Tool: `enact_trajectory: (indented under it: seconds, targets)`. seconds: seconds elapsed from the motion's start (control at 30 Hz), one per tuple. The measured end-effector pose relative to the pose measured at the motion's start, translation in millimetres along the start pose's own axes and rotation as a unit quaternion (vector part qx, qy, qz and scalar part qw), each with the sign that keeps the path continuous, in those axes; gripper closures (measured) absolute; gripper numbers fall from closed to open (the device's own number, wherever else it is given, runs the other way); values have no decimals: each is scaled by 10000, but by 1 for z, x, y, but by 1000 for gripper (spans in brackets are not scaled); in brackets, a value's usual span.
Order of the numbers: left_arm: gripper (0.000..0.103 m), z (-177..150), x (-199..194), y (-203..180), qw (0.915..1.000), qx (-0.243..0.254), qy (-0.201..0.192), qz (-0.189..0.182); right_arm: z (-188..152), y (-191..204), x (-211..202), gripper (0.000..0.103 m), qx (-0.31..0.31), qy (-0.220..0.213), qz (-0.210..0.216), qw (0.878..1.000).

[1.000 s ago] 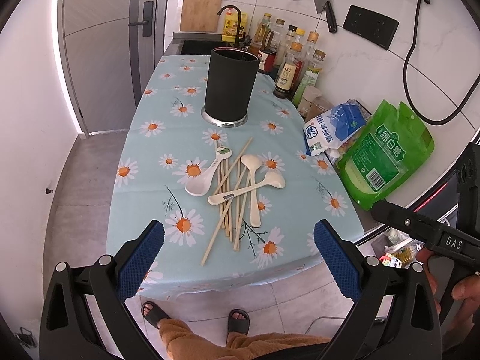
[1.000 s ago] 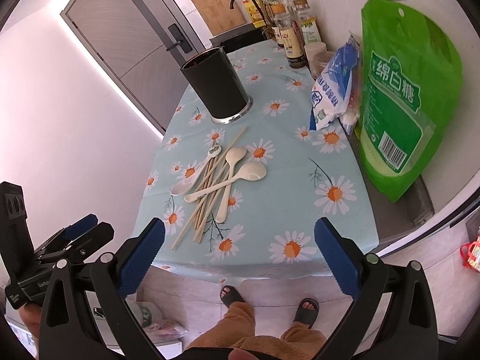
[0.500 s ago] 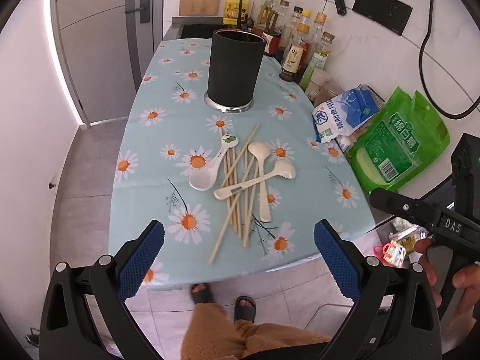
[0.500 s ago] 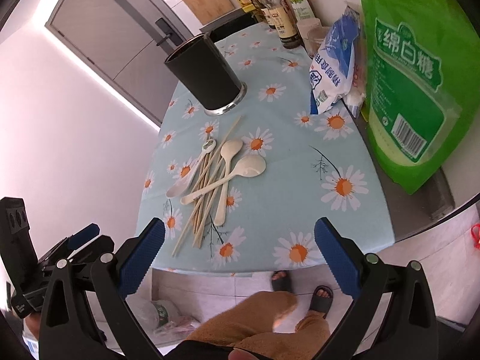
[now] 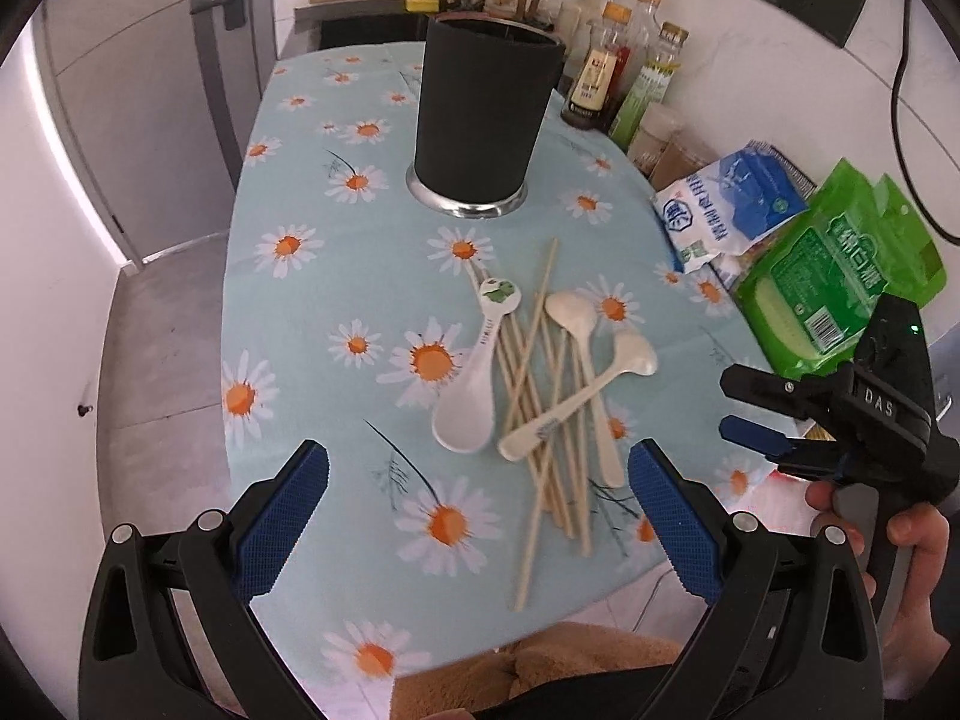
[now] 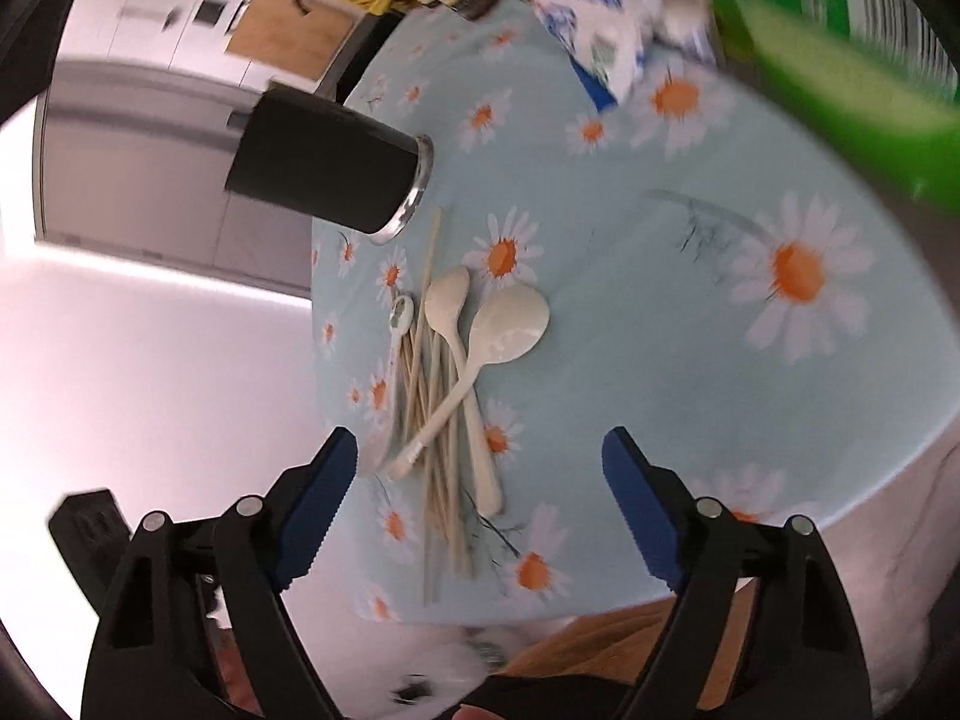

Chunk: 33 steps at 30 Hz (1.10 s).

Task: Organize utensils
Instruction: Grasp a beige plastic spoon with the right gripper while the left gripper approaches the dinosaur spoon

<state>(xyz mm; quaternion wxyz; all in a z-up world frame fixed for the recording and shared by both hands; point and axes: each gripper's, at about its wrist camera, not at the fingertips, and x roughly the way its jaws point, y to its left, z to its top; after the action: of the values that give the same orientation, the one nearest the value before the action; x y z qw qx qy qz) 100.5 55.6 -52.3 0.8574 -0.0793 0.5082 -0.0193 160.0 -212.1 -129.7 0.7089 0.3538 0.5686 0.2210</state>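
- Your kitchen table wears a blue cloth with daisies [image 5: 288, 246], and bottles [image 5: 606, 78] stand at the far end by the wall.
- You have a tall black holder [image 5: 486, 120] standing upright past the middle of the cloth.
- Your utensils lie in a loose pile nearer to you: a white spoon [image 5: 474, 384], two cream spoons [image 5: 576, 318], and wooden chopsticks [image 5: 540, 420] crossing under them.
- Your left gripper [image 5: 477, 516] hangs over the near edge with its blue pads wide apart and nothing between them.
- Your right gripper [image 6: 480, 504] is tilted over the pile, its jaws closing, but they press on nothing.
- A green bag [image 5: 840, 282] and a blue-and-white bag [image 5: 726, 204] sit at the right side.
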Motion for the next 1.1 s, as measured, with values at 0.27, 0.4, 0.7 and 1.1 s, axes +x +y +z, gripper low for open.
enact_trajectory:
  seconds: [0.27,0.4,0.7,1.1]
  targets:
    - [6,12,20,23,9993,295,189,-121,5,-12,45,36,919,109,674,9934]
    - [6,16,25,33,9987,430,228,-150,10,-13,59,45,1207,53,889,9887]
    - [6,25,32,38,9968,679,286,-318,10,-20,77,77,1595,-116,1136,9806]
    - [6,29,35,40,9957,823,303,-315,13,-21,90,97,1359,-178,1135,9840]
